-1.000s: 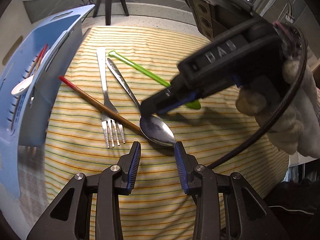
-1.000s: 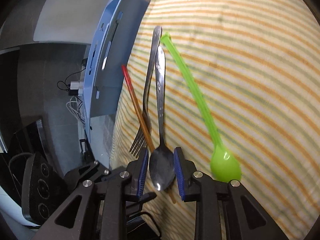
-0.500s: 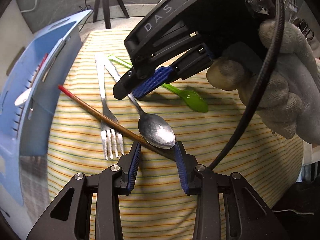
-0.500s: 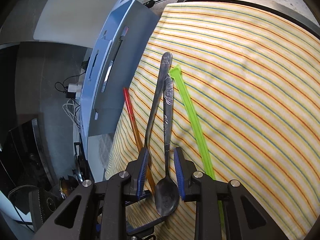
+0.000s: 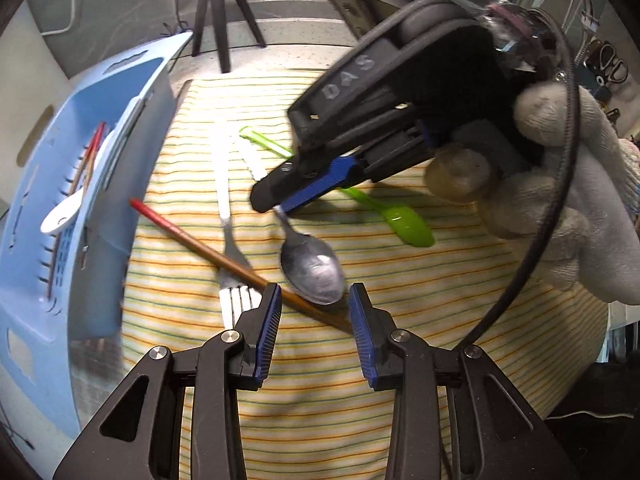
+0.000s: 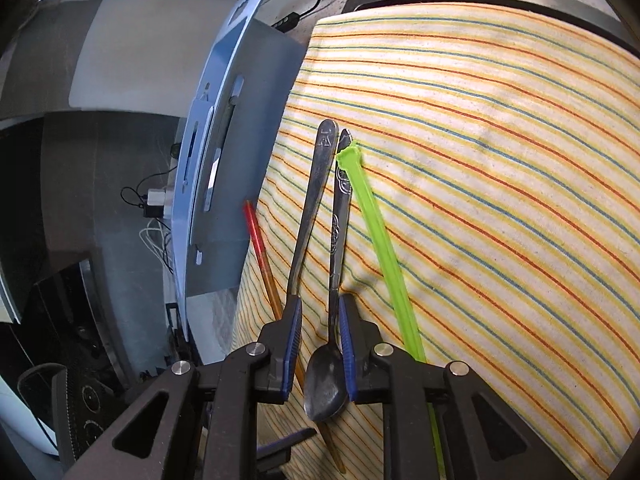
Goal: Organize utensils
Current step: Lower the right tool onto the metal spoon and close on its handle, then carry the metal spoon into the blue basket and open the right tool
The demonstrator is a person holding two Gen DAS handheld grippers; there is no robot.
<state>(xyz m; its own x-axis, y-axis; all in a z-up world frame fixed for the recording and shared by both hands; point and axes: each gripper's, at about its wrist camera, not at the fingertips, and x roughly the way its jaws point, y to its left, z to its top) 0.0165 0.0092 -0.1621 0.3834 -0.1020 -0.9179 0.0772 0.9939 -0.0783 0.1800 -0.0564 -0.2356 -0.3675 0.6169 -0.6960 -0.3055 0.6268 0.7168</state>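
Note:
A metal spoon (image 5: 310, 268) lies on the striped cloth (image 5: 400, 280), its bowl resting over a red-tipped chopstick (image 5: 208, 242). A metal fork (image 5: 228, 220) lies left of it, a green plastic spoon (image 5: 404, 220) to the right. My right gripper (image 5: 280, 210) straddles the spoon's neck; in the right wrist view the jaws (image 6: 320, 320) stand apart around the spoon (image 6: 334, 248), the right pad touching it. My left gripper (image 5: 314, 316) is open and empty just before the spoon's bowl. The fork (image 6: 312, 200), chopstick (image 6: 260, 248) and green spoon (image 6: 376, 232) show too.
A blue plastic utensil basket (image 5: 60, 208) stands at the cloth's left edge, holding a white spoon (image 5: 64, 216) and a red-tipped chopstick (image 5: 90, 156). A black tripod (image 5: 224, 12), a yellow cloth and a faucet are at the back. The basket's side (image 6: 224, 168) shows left of the right gripper.
My right gripper has slid back from the spoon's bowl up to its neck. The left gripper has stayed in place, open.

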